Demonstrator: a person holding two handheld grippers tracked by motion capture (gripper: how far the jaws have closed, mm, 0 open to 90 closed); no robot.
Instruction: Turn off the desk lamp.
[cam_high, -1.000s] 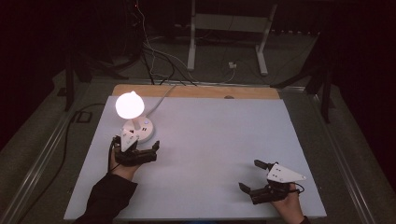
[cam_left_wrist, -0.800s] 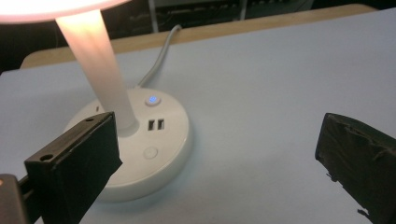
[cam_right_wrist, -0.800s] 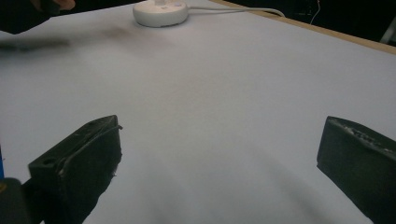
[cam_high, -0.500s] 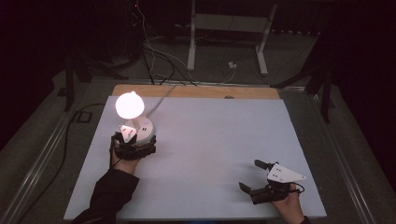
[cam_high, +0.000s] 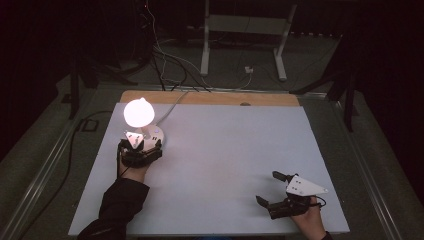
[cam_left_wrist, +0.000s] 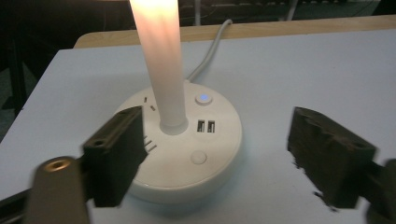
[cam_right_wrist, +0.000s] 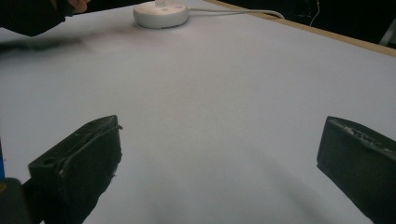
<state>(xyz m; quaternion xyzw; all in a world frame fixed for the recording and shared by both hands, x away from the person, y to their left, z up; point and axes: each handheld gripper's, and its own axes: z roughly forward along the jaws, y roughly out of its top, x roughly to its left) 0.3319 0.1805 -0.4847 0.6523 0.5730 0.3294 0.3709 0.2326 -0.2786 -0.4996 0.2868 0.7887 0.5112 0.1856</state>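
- The lit desk lamp (cam_high: 141, 125) stood near the far left corner of the white surface (cam_high: 225, 165), its cord (cam_left_wrist: 210, 51) trailing off the back edge.
- The left hand-held gripper (cam_high: 141, 148) sat at the lamp's round base (cam_left_wrist: 187, 144), jaws wide, one over the base's left side.
- The right hand-held gripper (cam_high: 272, 189) rested near the front right, jaws wide and empty.

High view overhead; left gripper view close on lamp base (cam_left_wrist: 180, 140); right gripper view distant.
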